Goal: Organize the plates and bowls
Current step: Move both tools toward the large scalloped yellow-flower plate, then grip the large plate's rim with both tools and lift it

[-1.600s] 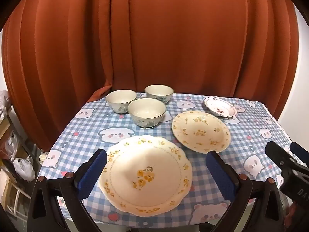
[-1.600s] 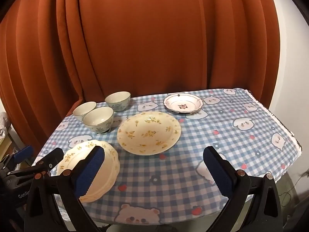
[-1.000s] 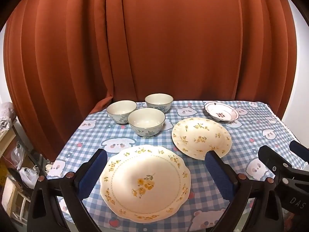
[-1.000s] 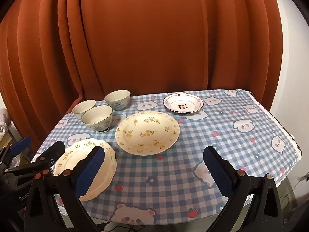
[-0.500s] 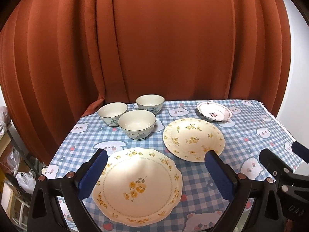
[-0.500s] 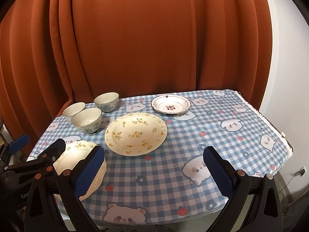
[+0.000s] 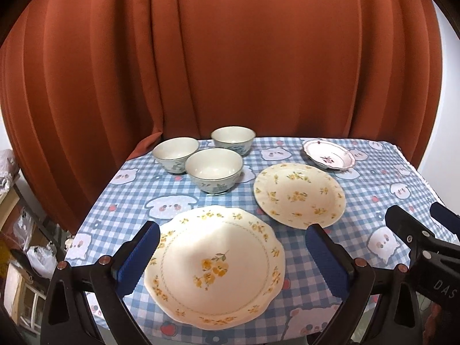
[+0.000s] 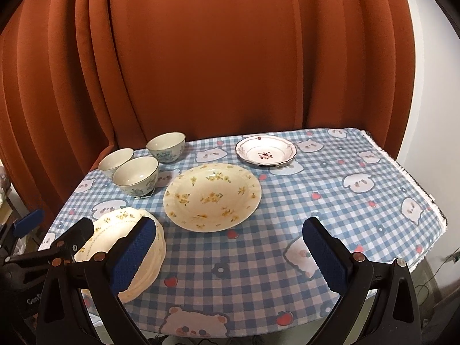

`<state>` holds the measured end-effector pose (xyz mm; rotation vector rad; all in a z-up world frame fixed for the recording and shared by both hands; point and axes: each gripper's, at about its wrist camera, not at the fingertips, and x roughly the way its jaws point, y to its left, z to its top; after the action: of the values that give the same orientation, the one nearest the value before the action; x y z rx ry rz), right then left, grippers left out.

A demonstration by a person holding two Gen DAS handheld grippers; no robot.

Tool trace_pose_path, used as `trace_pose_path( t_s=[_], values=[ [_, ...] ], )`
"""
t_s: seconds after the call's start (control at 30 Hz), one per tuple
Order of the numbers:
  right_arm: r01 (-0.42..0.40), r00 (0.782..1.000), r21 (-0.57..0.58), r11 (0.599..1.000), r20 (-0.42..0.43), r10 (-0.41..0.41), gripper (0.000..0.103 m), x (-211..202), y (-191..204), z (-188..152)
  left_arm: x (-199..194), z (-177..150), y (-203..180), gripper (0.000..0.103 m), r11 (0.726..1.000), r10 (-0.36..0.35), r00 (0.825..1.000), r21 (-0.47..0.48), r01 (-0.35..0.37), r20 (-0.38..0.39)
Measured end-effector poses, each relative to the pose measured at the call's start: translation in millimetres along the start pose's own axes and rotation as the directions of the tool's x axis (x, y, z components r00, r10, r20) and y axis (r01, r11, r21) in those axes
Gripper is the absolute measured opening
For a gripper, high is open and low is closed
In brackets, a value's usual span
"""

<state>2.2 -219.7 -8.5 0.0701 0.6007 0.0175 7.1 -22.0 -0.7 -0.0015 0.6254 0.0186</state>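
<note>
A large scalloped plate with yellow flowers (image 7: 214, 261) lies at the table's near left; it also shows in the right wrist view (image 8: 120, 230). A round yellow-flowered plate (image 7: 299, 194) (image 8: 212, 195) lies mid-table. A small white plate with a red motif (image 7: 329, 158) (image 8: 266, 152) sits at the back. Three pale bowls (image 7: 214, 169) (image 8: 135, 178) cluster at the back left. My left gripper (image 7: 230, 254) is open and empty, held above the scalloped plate. My right gripper (image 8: 227, 254) is open and empty over the near cloth.
A blue checked cloth with bear prints (image 8: 345, 201) covers the table. An orange curtain (image 7: 230, 57) hangs close behind it. The cloth's right edge (image 8: 417, 189) drops off beside a white wall. Bags and clutter (image 7: 37, 258) sit on the floor at the left.
Both grippers have shifted a little over the near edge of the table, and the views have drifted slightly. Nothing was taken hold of and no dish moved.
</note>
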Motion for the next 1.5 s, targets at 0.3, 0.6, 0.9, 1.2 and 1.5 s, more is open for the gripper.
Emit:
trace_pose_path(
  t_s=[0.3, 0.6, 0.9, 1.2, 1.5],
  values=[
    [-0.019, 1.0, -0.04, 0.999, 0.013, 0.02, 0.103, 4, 12, 4, 2, 3, 9, 0.101, 1.0, 0.016, 1.0, -0.021, -0.016, 0.003],
    [-0.01, 1.0, -0.027, 1.0, 0.028, 0.01, 0.103, 3, 9, 7, 1, 9, 4, 0.1, 1.0, 0.019, 0.999, -0.004, -0.019, 0.028],
    [-0.009, 1.0, -0.03, 1.0, 0.025, 0.01, 0.103, 2, 9, 8, 0, 9, 3, 0.1, 1.0, 0.018, 1.0, -0.005, -0.018, 0.025],
    [0.005, 1.0, -0.022, 1.0, 0.026, -0.004, 0.103, -3, 6, 6, -3, 6, 1, 0.1, 1.0, 0.014, 1.0, -0.004, -0.014, 0.024],
    [0.009, 1.0, -0.022, 1.0, 0.02, -0.009, 0.103, -5, -2, 4, -6, 3, -12, 0.1, 1.0, 0.01, 1.0, -0.007, -0.009, 0.016]
  ],
)
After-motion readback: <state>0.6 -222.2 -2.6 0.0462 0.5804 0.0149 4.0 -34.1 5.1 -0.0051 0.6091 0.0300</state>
